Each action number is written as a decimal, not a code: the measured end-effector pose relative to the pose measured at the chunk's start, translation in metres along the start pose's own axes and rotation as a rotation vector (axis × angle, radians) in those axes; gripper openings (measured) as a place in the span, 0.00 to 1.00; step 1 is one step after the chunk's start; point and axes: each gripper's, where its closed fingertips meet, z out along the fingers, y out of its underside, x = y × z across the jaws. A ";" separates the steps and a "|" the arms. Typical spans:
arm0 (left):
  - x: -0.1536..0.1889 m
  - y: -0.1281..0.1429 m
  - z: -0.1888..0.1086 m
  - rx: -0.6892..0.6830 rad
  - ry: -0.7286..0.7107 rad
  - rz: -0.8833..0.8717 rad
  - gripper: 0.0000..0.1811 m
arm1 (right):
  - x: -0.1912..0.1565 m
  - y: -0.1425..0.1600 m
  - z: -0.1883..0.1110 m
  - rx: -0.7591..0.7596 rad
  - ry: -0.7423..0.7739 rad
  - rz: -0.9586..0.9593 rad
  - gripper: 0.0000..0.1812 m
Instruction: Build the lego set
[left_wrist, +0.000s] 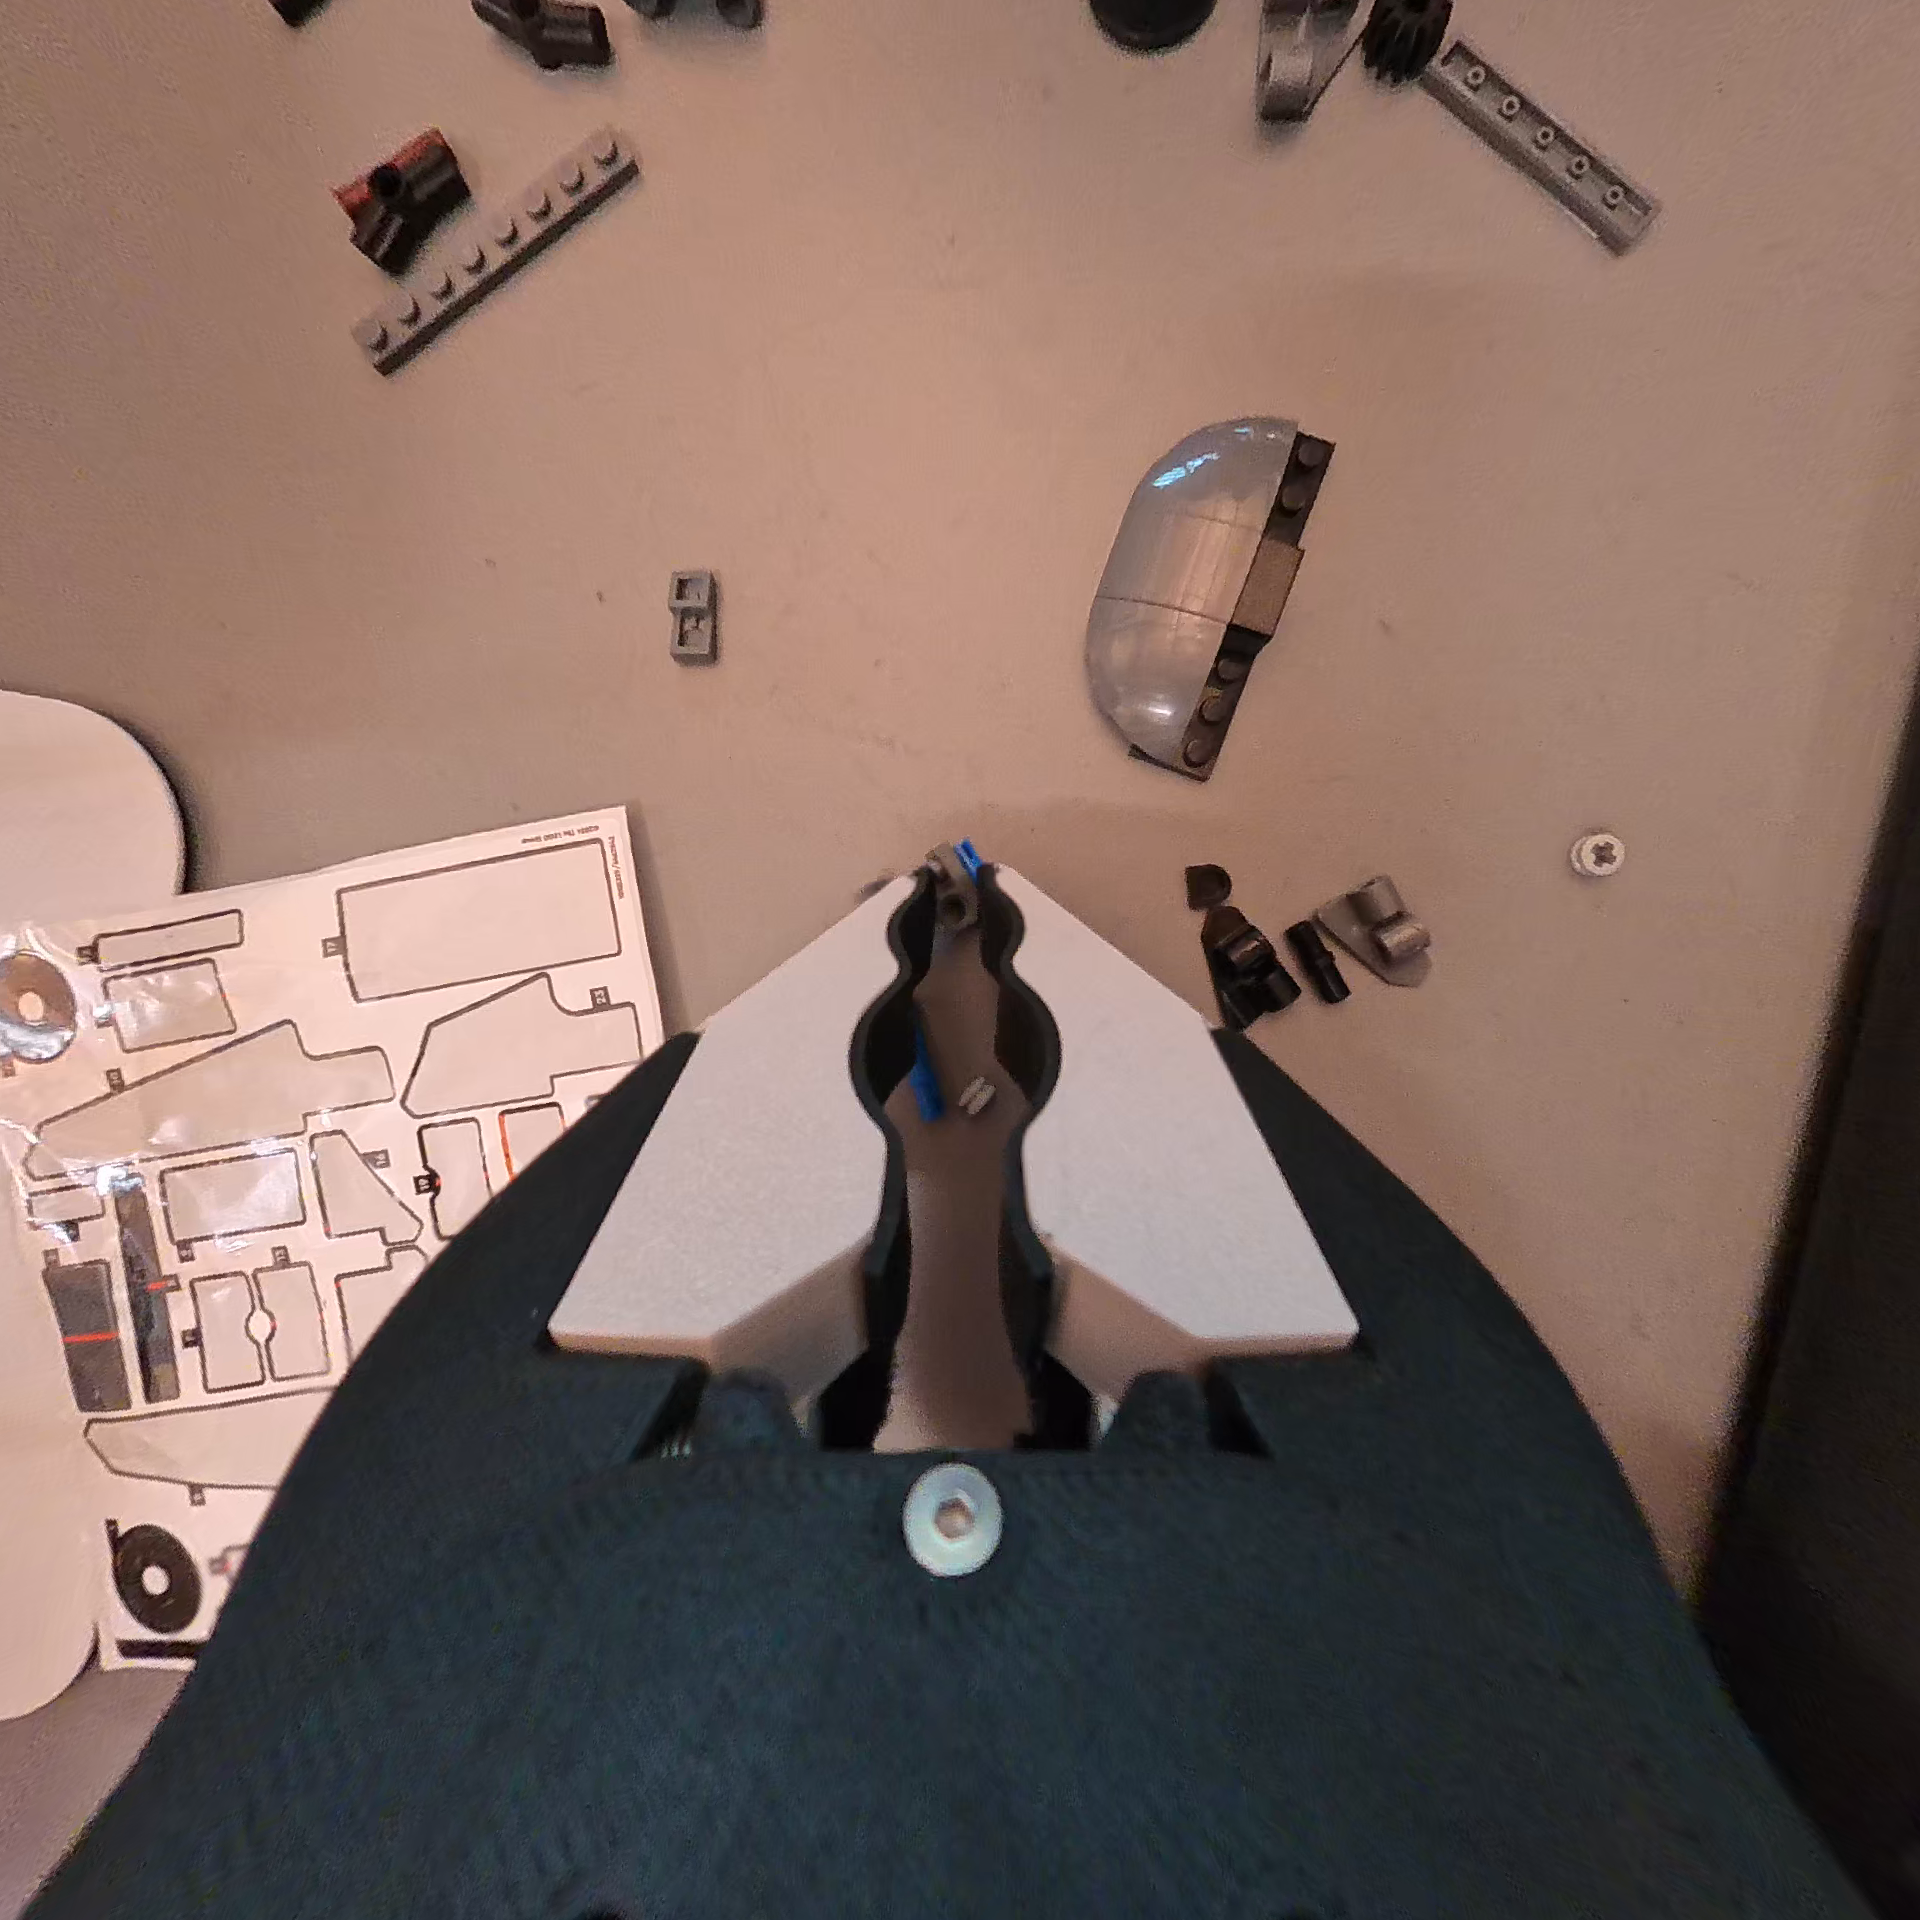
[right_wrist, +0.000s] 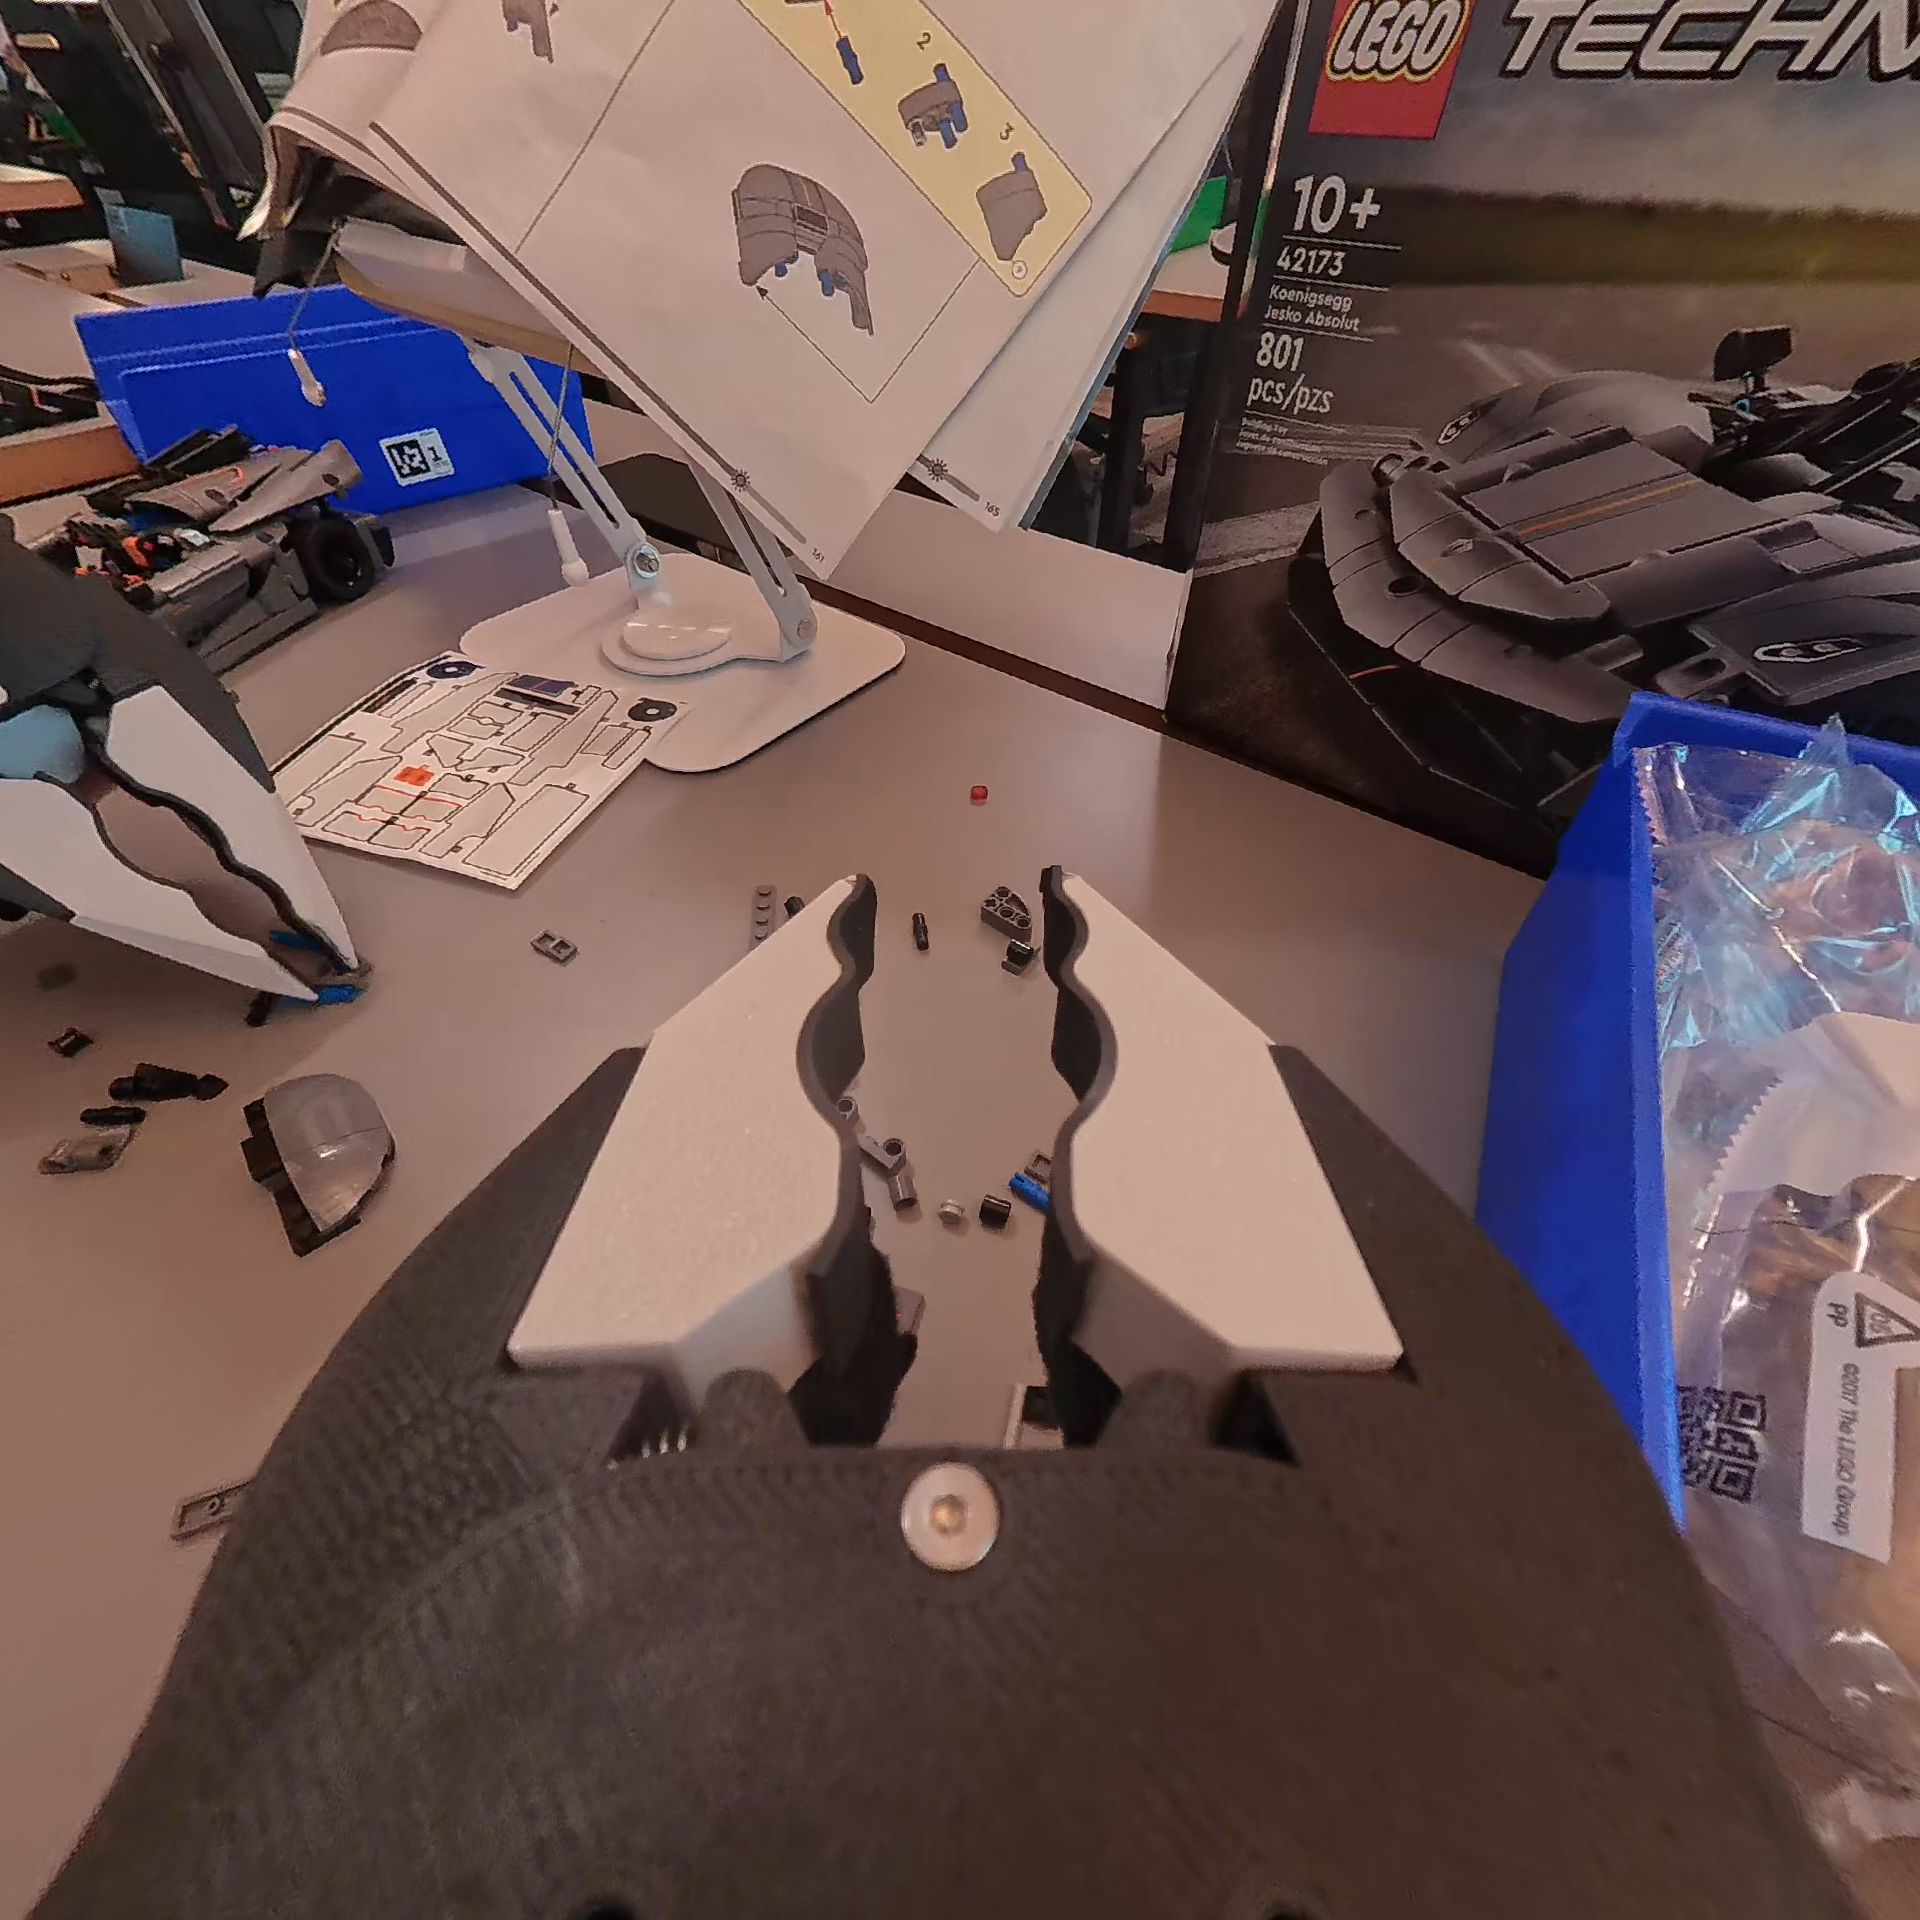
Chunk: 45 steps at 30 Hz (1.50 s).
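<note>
Left gripper (left_wrist: 951, 883) has its white fingers pinched together on a tiny grey lego connector with a blue pin (left_wrist: 958, 878), right down at the grey tabletop (left_wrist: 935, 468). Right gripper (right_wrist: 956, 883) is spread wide with nothing in it, hanging over a scatter of small grey and black lego bits (right_wrist: 935, 1184).

Taking the curved silver-grey lego shell piece with black plates on its edge (left_wrist: 1195, 592) as the landmark: from the left wrist camera it sits just beyond and right of the pinched tips, with the white sticker sheet (left_wrist: 343, 1091) well off to its left and a long grey studded plate (left_wrist: 499, 249) farther out past it.

Only the right wrist camera shows the bigger setup: the open instruction booklet (right_wrist: 727, 208) propped on a white stand (right_wrist: 748, 644) far behind that shell, the black lego box (right_wrist: 1558, 468) off to the right, a blue bin of clear plastic bags (right_wrist: 1558, 1143), and a half-built dark car model (right_wrist: 229, 530) at the back left.

What the pinched piece actually looks like is hard to say; the fingertips cover most of it in both views. Several pieces along the top of the left view are cut off.
</note>
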 end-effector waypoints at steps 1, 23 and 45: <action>-0.001 -0.001 -0.001 0.003 -0.007 0.004 0.03 | -0.001 0.000 0.000 -0.001 -0.003 -0.001 0.17; 0.002 -0.071 -0.028 0.248 -0.298 0.287 0.03 | -0.115 0.026 0.020 -0.151 -0.487 -0.125 0.12; 0.021 -0.110 -0.019 0.254 -0.549 0.569 0.01 | -0.165 0.048 0.017 -0.265 -0.701 -0.101 0.09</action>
